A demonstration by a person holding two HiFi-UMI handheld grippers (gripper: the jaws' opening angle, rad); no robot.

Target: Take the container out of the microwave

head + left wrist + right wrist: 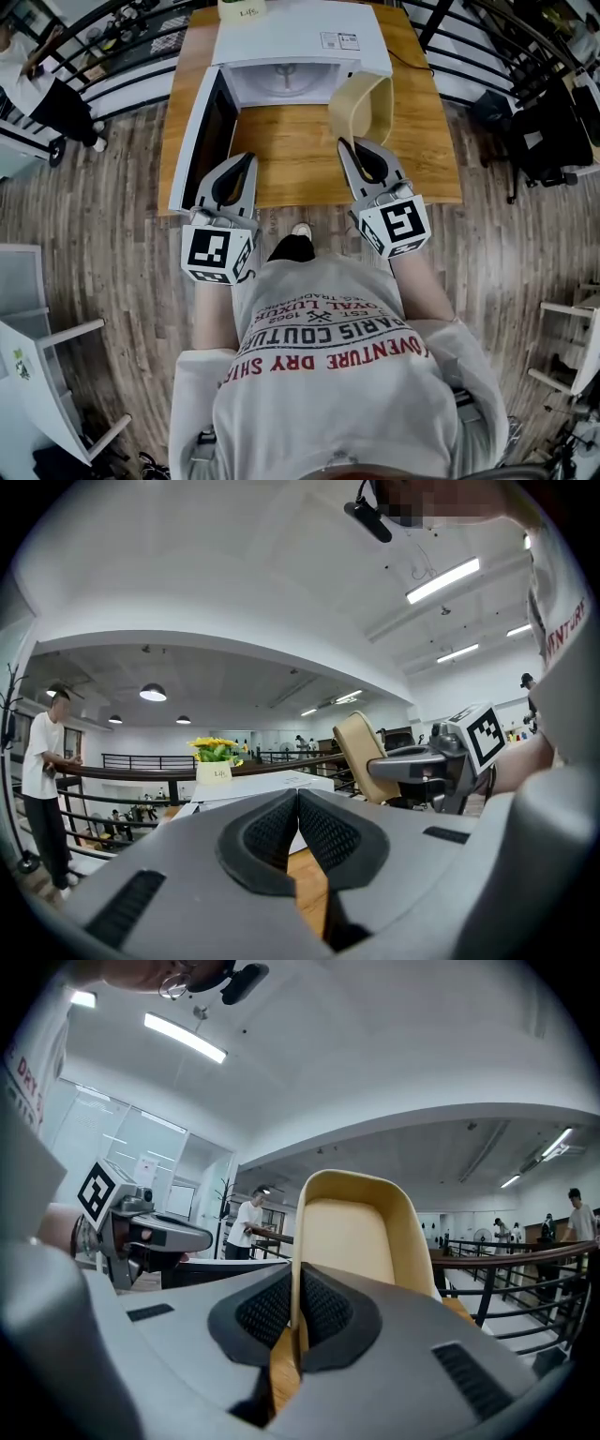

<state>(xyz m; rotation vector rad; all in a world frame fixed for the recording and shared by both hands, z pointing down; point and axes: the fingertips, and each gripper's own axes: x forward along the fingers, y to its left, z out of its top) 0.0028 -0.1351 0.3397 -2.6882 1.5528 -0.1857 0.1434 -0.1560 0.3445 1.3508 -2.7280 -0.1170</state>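
Note:
A beige container (pixel 361 110) hangs tilted on its side above the wooden table, in front of the white microwave (pixel 298 49). My right gripper (pixel 350 142) is shut on its rim. In the right gripper view the container (pixel 354 1234) rises straight ahead, its wall pinched between the pads. The microwave door (pixel 204 133) stands swung open to the left, and the chamber (pixel 289 80) holds only the turntable. My left gripper (pixel 246 159) hovers beside the door over the table, shut with nothing in it. In the left gripper view the container (pixel 359 756) and the right gripper (pixel 375 770) show at right.
A white pot of yellow flowers (pixel 216 759) stands on top of the microwave. The wooden table (pixel 300 150) ends just before my grippers. Black railings (pixel 112 37) run behind the table. A person (pixel 44 785) stands by the railing at left; chairs stand at right.

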